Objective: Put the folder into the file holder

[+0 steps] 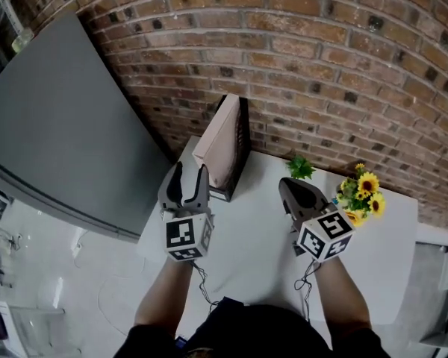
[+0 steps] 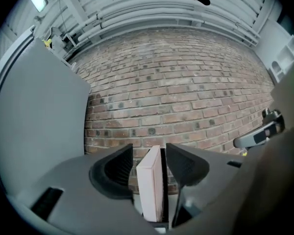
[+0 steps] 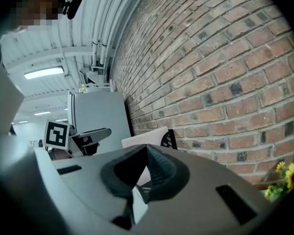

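Note:
A pale pink folder (image 1: 222, 144) stands upright in a black file holder (image 1: 243, 151) against the brick wall, at the back of the white table (image 1: 261, 259). My left gripper (image 1: 190, 174) is open just in front of the folder's near edge. In the left gripper view the folder (image 2: 151, 185) shows between the spread jaws with a gap on each side, and the holder (image 2: 165, 190) is a dark strip beside it. My right gripper (image 1: 293, 189) is shut on nothing, over the table to the right of the holder. The right gripper view shows the folder (image 3: 147, 140) beyond its closed jaws.
Yellow sunflowers (image 1: 362, 192) and a small green plant (image 1: 300, 168) sit at the table's back right by the brick wall (image 1: 321, 58). A tall grey panel (image 1: 60, 125) stands to the left of the table. White floor lies below the table's left edge.

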`<move>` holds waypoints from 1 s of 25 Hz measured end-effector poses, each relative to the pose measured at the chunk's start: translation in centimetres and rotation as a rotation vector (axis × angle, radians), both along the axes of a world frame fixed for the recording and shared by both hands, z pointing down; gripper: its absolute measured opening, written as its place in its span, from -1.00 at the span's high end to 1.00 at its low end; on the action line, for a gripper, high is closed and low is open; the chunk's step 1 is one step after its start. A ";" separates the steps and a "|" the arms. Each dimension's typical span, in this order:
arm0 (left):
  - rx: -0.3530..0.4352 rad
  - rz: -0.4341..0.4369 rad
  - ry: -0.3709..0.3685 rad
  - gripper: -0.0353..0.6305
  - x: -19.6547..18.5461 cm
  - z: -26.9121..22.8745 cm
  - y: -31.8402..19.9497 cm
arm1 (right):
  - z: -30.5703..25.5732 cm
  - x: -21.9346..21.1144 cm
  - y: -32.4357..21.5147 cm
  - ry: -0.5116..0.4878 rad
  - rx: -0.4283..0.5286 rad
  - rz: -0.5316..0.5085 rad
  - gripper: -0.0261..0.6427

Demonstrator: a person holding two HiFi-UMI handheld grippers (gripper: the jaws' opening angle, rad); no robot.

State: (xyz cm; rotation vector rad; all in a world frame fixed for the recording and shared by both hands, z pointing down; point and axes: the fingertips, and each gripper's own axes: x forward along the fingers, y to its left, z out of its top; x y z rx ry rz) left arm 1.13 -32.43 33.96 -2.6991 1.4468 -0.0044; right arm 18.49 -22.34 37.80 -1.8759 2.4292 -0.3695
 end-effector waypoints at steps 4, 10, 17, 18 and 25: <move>-0.016 -0.043 -0.011 0.34 -0.6 0.1 3.5 | -0.7 -0.4 1.7 0.029 0.024 -0.061 0.91; -0.041 -0.135 -0.024 0.77 -2.1 0.4 9.3 | -0.9 -1.0 4.4 0.025 0.033 -0.157 0.91; -0.101 -0.202 -0.036 0.88 -4.3 1.5 15.6 | -0.5 -3.4 6.8 0.003 0.037 -0.279 0.91; -0.114 -0.206 -0.039 0.88 -4.7 1.8 16.3 | -0.5 -3.8 7.1 -0.002 0.035 -0.289 0.91; -0.158 -0.184 0.018 0.88 -6.1 2.2 19.4 | 0.0 -6.9 8.2 -0.009 0.022 -0.341 0.91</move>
